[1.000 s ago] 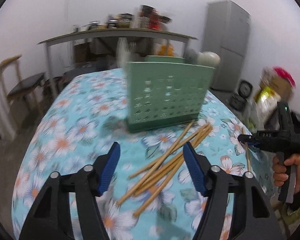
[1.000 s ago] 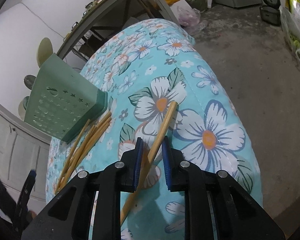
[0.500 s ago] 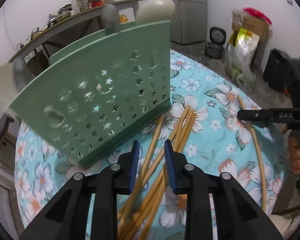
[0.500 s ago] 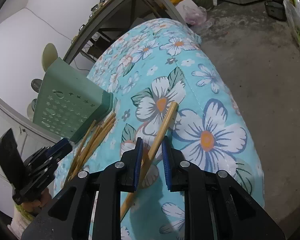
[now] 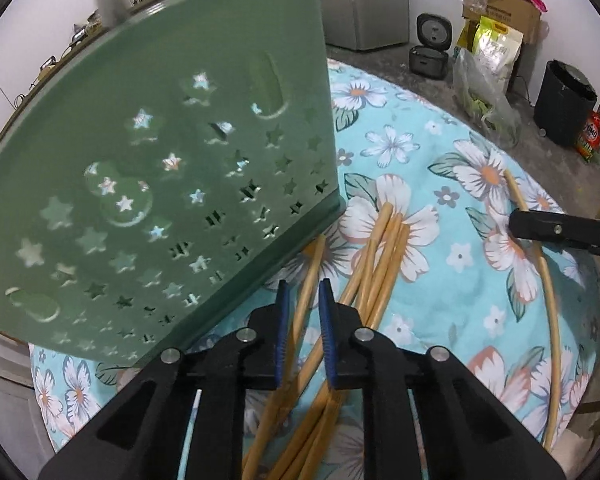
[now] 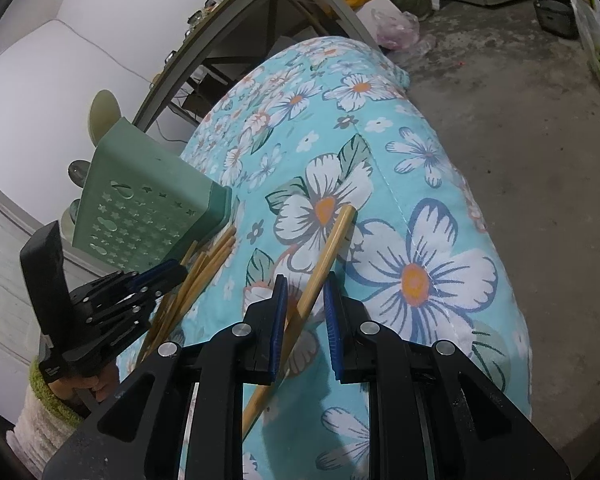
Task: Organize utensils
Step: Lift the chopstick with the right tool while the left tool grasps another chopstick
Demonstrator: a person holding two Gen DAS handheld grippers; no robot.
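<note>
L gripper (image 5: 303,296): blue pads narrow, one chopstick (image 5: 307,280) running up between them from the pile. Contact w/ pads not resolvable; looks straddled, maybe lightly pinched. Can't tell if load is taken.

R gripper (image 6: 305,296): pads narrow around a single chopstick (image 6: 327,256). Stick crosses the gap on a diagonal, tip well ahead of the fingertips, butt end passing back under the left pad. Visible gap on the right pad side, so not clamped yet, judged.

Rest of chopsticks (image 5: 384,256) fanned just right of the L fingers, on floral cloth (image 5: 452,184). Green holder (image 5: 152,168) w/ star cut-outs stands immediately left of and ahead of L fingertips, its base corner near the stick's far end.

Handling (est.): sticks light, stiff, round, smooth, so they'll roll and pivot in a flat-pad pinch. Thin vs. soft cloth: pads likely drag fabric. Take hold approx mid-length or a bit toward the thick end, stick square across the pads, so it doesn't swing when tipped upright for the holder. R stick's diagonal lie is a slip risk if closed as is.
</note>
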